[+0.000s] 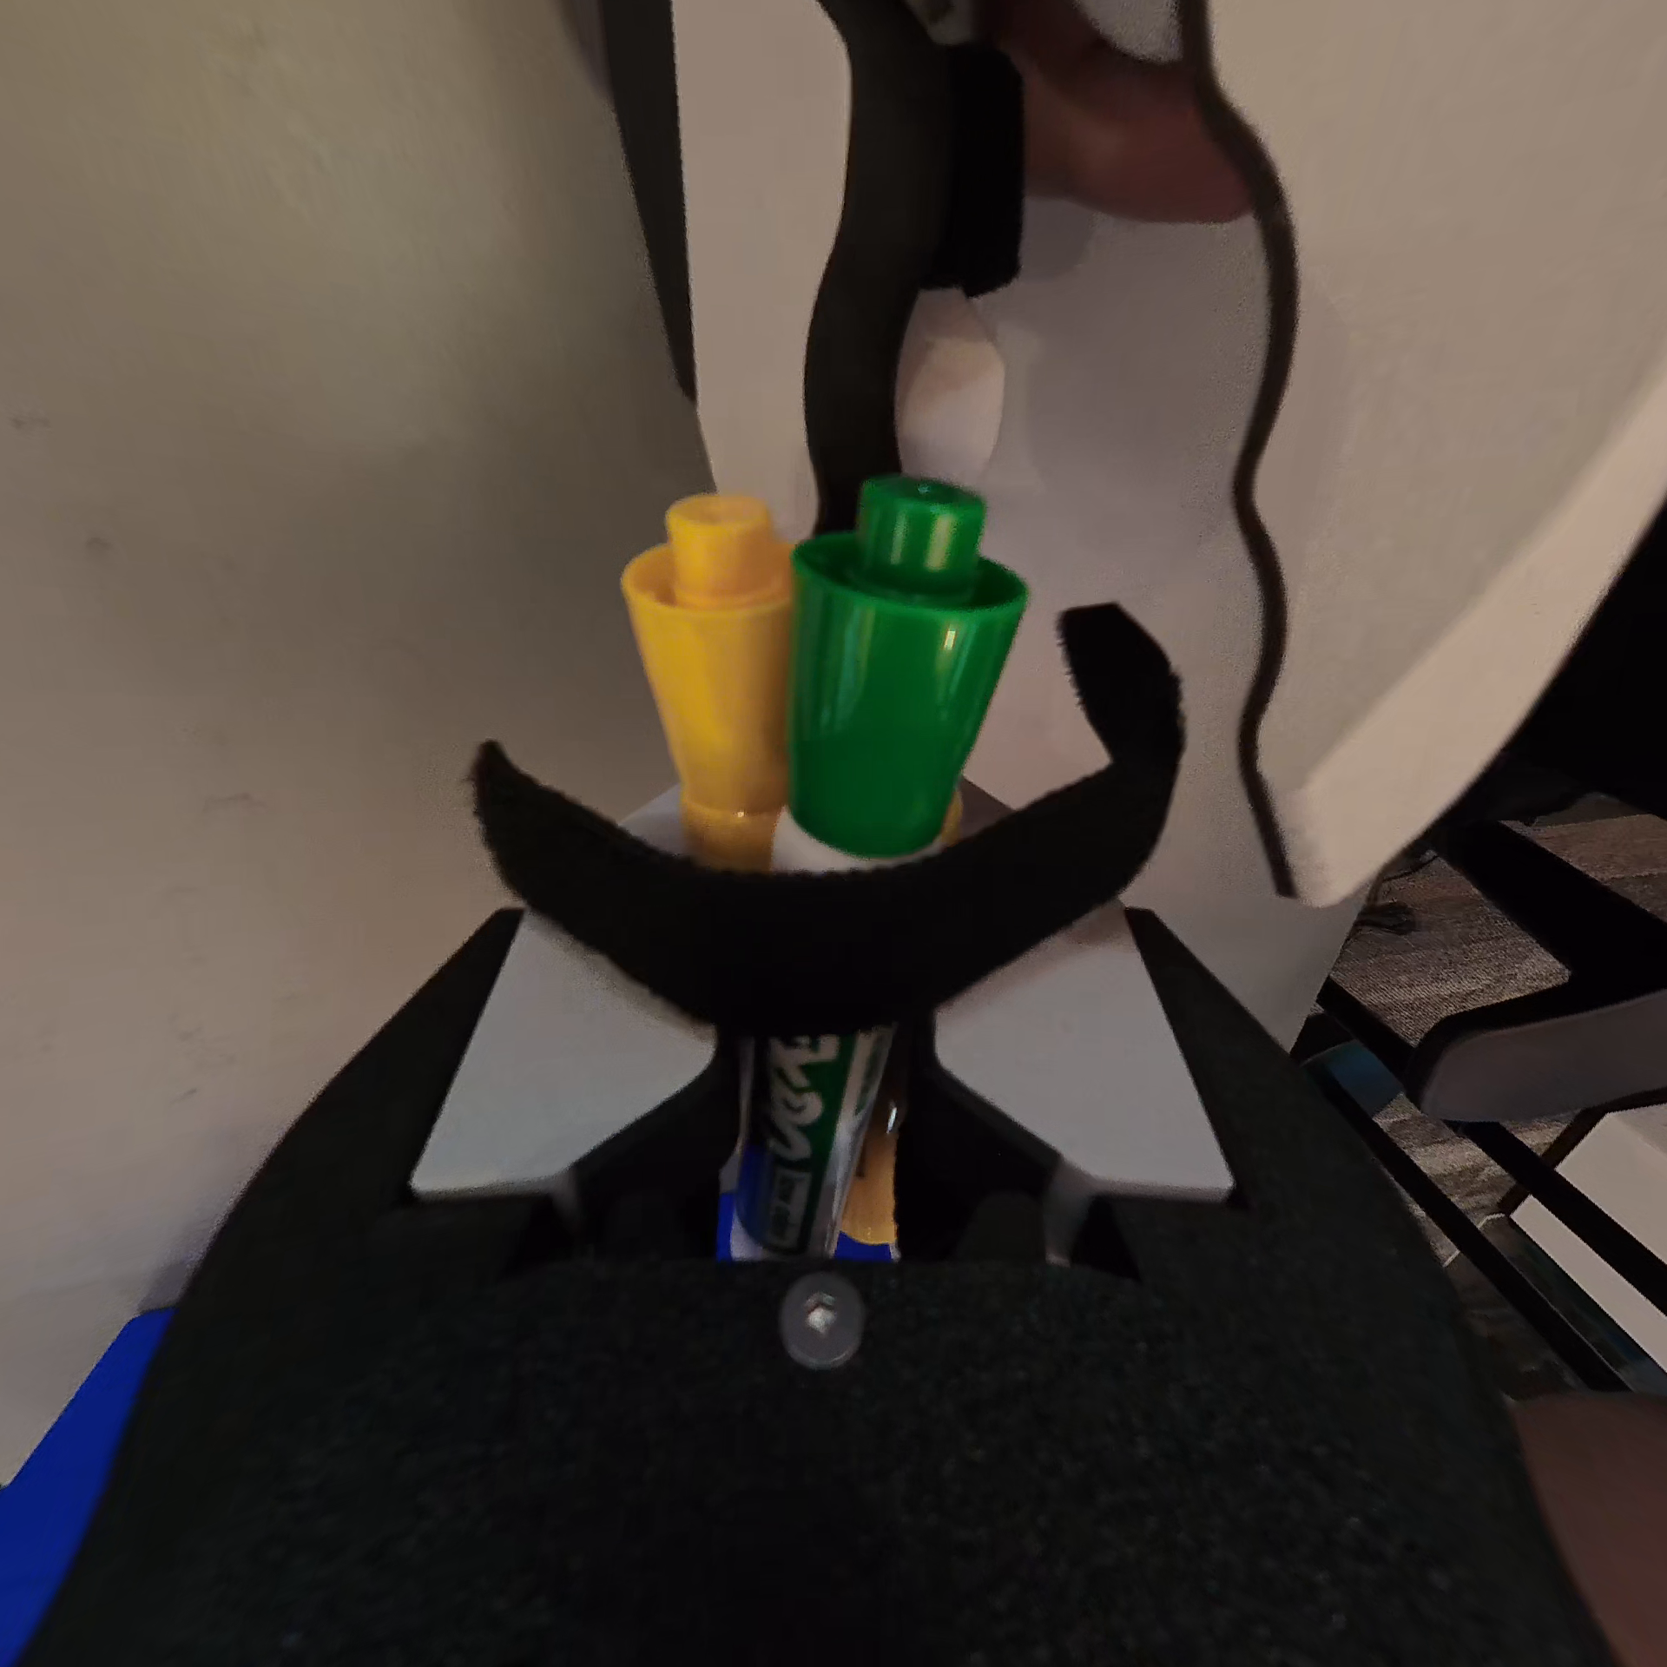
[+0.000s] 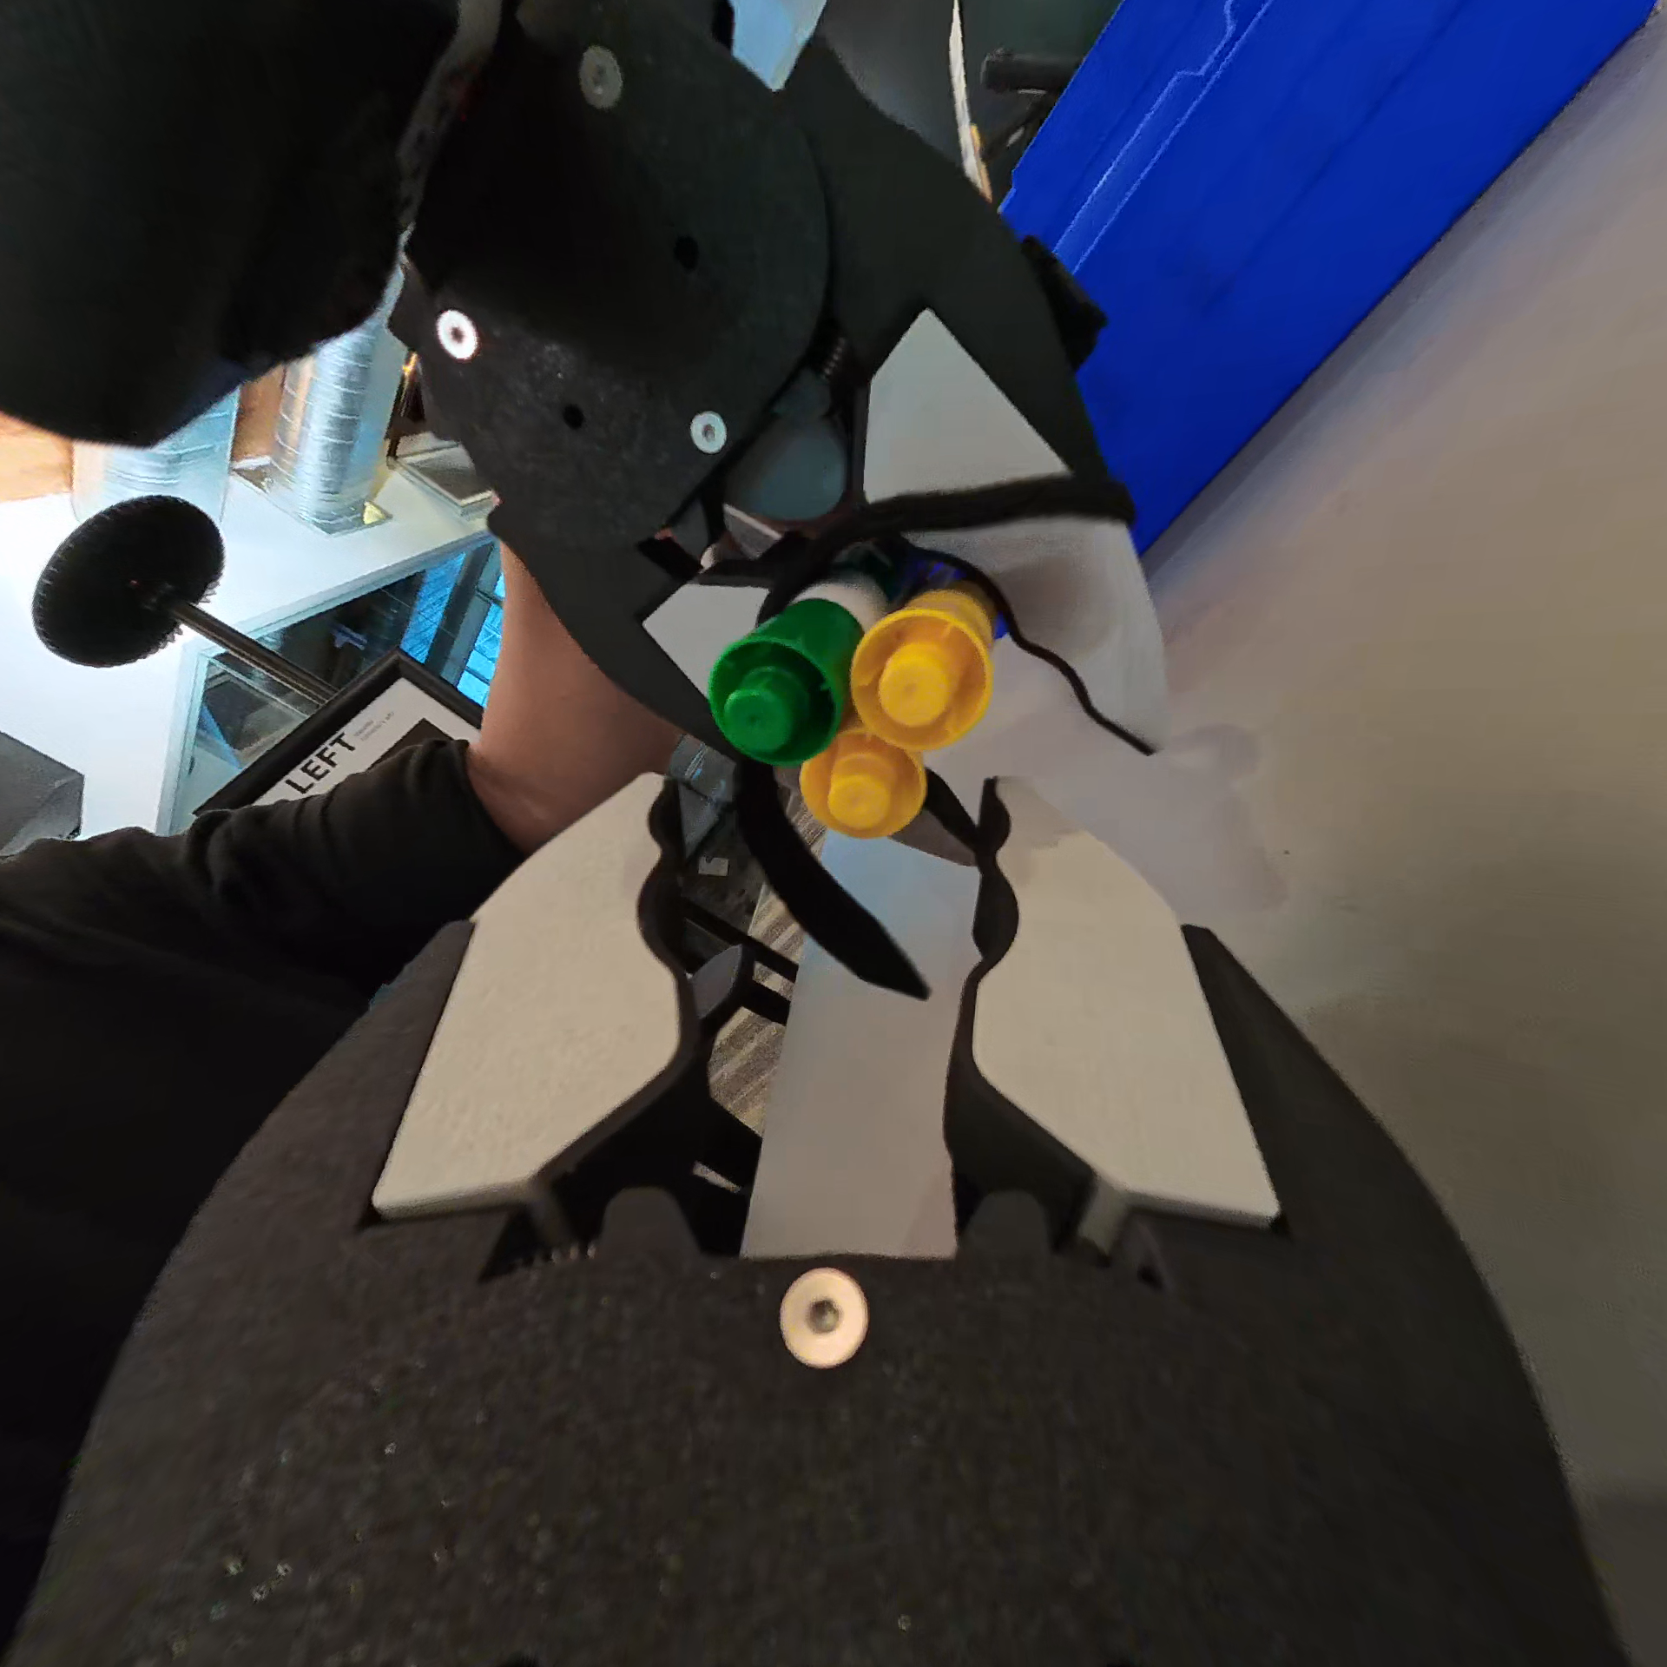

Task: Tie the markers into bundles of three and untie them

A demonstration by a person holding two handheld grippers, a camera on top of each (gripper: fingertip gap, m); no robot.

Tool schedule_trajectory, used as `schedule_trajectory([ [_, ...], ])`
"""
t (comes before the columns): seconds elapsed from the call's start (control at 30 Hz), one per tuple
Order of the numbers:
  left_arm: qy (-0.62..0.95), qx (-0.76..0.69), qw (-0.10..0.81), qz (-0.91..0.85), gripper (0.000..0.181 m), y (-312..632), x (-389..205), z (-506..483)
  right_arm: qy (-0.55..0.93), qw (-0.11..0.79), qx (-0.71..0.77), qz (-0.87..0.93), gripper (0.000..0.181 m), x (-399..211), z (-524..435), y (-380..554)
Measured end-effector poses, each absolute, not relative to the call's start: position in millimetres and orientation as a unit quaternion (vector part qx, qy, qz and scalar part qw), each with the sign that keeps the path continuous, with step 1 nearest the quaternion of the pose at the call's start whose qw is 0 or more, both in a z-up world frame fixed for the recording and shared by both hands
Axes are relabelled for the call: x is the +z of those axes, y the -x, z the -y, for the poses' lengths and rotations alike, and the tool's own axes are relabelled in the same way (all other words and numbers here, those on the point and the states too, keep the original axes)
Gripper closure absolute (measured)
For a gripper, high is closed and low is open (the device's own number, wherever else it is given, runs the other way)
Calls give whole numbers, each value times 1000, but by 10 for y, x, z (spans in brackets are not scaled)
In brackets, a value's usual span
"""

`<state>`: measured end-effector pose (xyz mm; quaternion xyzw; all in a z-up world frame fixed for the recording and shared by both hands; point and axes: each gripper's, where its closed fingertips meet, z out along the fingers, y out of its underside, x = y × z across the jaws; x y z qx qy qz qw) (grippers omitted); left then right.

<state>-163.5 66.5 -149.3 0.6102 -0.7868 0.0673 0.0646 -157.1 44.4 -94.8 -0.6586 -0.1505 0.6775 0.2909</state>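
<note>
Your left gripper (image 1: 816,1064) has its jaws pressed onto a bundle of three markers (image 2: 848,695), gripped around the barrels, caps pointing forward along the fingers and away from its camera. In the left wrist view only the green-capped marker (image 1: 902,686) and one yellow-capped marker (image 1: 713,667) show; the right wrist view shows a second yellow cap (image 2: 861,780) tucked below them.

A black hook-and-loop strap (image 1: 812,929) lies across the barrels just ahead of the left jaws, both ends curling up loose and unfastened. Whether you are closing or opening the bundle cannot be told from this.

Your right gripper (image 2: 821,888) has its jaws spread and holds nothing. It faces the caps nearly end-on, so the bundle's long axis points roughly straight at it. One free strap tail (image 2: 839,911) hangs into the gap between its fingers, apparently untouched. This is the relation that matters: the right gripper is the free one and the nearer to that tail.

The bundle is held above the pale tabletop (image 2: 1443,812), with a blue bin (image 2: 1308,225) beyond.

The green marker's barrel carries a printed green label, and a framed card sits in the background; their wording is left out.
</note>
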Motion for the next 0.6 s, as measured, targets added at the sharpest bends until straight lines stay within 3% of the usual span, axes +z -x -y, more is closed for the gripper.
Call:
schedule_trajectory([
  [0.37, -609, 71, 64, 787, 141, 1628, -1481, -654, 668, 305, 670, 108, 118, -971, -539, 1524],
  [0.6, -612, 66, 61, 786, 141, 1664, -1506, -684, 734, 345, 558, 172, 121, -1108, -492, 1132],
])
